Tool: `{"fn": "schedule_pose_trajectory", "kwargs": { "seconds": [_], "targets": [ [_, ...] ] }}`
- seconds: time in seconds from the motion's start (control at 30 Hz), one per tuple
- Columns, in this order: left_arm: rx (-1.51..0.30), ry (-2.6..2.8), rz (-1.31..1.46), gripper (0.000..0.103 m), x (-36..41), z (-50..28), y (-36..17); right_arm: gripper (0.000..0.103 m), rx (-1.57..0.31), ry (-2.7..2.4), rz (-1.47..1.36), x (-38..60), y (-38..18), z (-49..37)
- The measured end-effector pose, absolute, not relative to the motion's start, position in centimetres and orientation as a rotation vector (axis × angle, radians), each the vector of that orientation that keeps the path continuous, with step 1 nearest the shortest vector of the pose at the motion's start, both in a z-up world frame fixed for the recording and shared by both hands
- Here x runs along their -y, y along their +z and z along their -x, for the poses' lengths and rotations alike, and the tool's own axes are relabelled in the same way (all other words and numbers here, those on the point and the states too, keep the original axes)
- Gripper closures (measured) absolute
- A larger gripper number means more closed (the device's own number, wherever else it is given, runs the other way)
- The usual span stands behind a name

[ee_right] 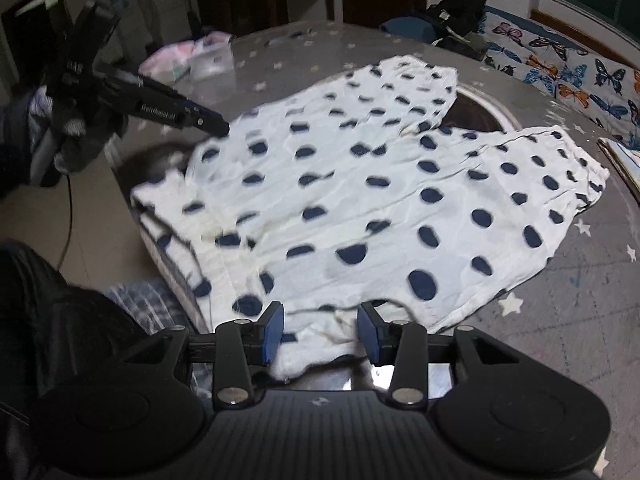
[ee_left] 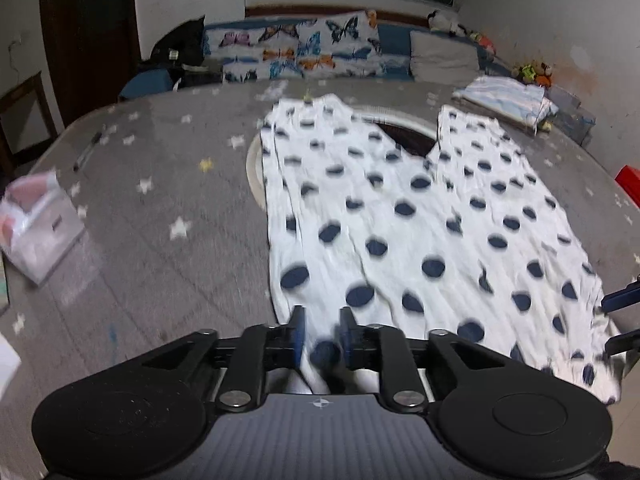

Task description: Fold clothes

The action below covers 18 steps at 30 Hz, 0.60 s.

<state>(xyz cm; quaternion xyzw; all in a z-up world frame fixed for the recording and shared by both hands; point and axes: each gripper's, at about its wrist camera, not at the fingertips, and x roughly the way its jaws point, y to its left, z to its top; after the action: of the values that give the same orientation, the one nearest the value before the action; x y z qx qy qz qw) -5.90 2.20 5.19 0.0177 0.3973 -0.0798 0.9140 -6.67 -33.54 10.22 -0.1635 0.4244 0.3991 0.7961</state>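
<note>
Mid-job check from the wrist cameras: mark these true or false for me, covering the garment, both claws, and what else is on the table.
1. The polka-dot garment lies spread on the grey star-patterned table. True.
2. The left claw has fabric between its fingers. True.
3. The right claw is clamped tight on a red shirt. False: its fingers stand apart over the white garment's edge.
4. The garment is already folded into a small square. False: both legs lie extended.
5. A folded light-blue cloth sits at the table's far edge. True.

The white, dark-dotted cloth trousers (ee_left: 400, 216) lie spread on the grey star-patterned round table (ee_left: 160, 208), legs pointing far, waist at the near edge. A white plastic-wrapped packet (ee_left: 36, 224) sits left of them, a folded pale cloth stack (ee_left: 508, 100) far right. Behind the table runs a butterfly-print cushioned bench (ee_left: 300, 52).
</note>
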Motion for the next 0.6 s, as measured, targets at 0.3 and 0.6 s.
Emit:
{"fn": "schedule_pose_trajectory", "kwargs": {
  "seconds": [0.3,0.6],
  "targets": [
    [-0.744,-0.149,-0.035,0.080,-1.6,-0.7,6.5,0.059,-0.835,0.730,0.288,34.6,11.6,1.6],
    [-0.728,-0.117,-0.033,0.080,-0.6,-10.1,5.1,0.053,-0.801,0.550,0.244,35.7,10.2,-7.7]
  ]
}}
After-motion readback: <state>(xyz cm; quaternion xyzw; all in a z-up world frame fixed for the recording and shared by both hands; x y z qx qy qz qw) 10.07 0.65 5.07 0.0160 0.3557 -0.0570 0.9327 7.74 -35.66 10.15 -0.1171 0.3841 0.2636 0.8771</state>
